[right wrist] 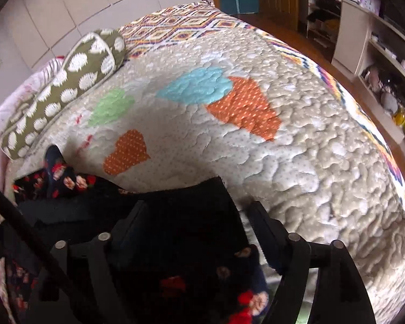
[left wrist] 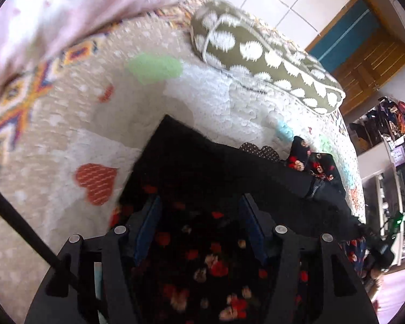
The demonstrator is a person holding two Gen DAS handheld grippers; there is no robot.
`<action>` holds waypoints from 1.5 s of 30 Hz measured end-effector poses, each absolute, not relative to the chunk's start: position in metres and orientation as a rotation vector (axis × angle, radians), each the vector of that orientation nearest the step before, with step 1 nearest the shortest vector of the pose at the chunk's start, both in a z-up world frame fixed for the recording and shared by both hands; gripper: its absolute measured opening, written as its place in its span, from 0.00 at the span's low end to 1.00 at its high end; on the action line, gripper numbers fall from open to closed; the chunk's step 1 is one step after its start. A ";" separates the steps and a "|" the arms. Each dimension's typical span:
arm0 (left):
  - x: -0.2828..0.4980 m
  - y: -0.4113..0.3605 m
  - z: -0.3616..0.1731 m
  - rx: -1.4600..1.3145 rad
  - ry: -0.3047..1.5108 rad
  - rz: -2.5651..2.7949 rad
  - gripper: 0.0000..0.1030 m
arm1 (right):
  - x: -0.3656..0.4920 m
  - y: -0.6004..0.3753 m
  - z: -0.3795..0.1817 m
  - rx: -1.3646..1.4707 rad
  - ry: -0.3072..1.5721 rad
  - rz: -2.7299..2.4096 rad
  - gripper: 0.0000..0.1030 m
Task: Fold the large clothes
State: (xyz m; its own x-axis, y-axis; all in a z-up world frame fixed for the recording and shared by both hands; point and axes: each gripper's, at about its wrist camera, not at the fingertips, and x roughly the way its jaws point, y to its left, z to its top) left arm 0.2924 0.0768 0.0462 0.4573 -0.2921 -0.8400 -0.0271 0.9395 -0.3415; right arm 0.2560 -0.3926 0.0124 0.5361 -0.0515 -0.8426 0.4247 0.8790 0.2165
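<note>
A large black garment with red and cream flowers (left wrist: pixel 208 245) lies on the quilted bed cover (left wrist: pixel 67 124). Its plain black band forms a corner on the quilt. My left gripper (left wrist: pixel 201 202) is open, with its two blue-padded fingers over the floral cloth. In the right wrist view the same garment (right wrist: pixel 181 216) lies bunched under my right gripper (right wrist: pixel 197 210), which is open with the black band between its fingers. The garment's far end (right wrist: pixel 56 172) lies near the pillow.
An olive pillow with white spots (left wrist: pixel 267 54) (right wrist: pixel 67 83) lies along the bed's edge. A pink blanket (left wrist: pixel 40 13) lies beyond it. The quilt (right wrist: pixel 283 148) has coloured heart patches. Shelves with clutter (right wrist: pixel 386 62) and a wooden door (left wrist: pixel 364 54) stand past the bed.
</note>
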 end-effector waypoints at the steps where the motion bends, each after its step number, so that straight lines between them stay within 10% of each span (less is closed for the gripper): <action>1: 0.288 0.077 0.053 -0.318 1.080 -0.173 0.57 | 0.250 -0.392 0.025 0.417 0.940 -0.301 0.74; 10: 0.162 0.078 0.108 -0.156 0.974 -0.206 0.70 | 0.149 -0.345 0.131 0.331 0.790 -0.067 0.59; 19: 0.057 0.056 0.043 -0.176 1.010 -0.179 0.70 | 0.155 -0.228 0.046 0.576 0.942 0.384 0.43; 23: 0.041 0.044 0.002 -0.064 1.042 -0.132 0.70 | 0.153 -0.264 0.008 0.516 0.955 0.205 0.00; 35: 0.028 0.037 -0.022 0.032 0.942 -0.074 0.92 | 0.067 -0.377 0.029 0.626 0.840 -0.093 0.00; 41: 0.029 0.032 -0.021 0.044 0.924 -0.056 0.97 | 0.042 -0.327 0.063 0.509 0.754 -0.027 0.52; 45: 0.027 0.034 -0.022 0.039 0.909 -0.065 0.97 | 0.047 -0.280 0.050 0.396 0.830 0.107 0.53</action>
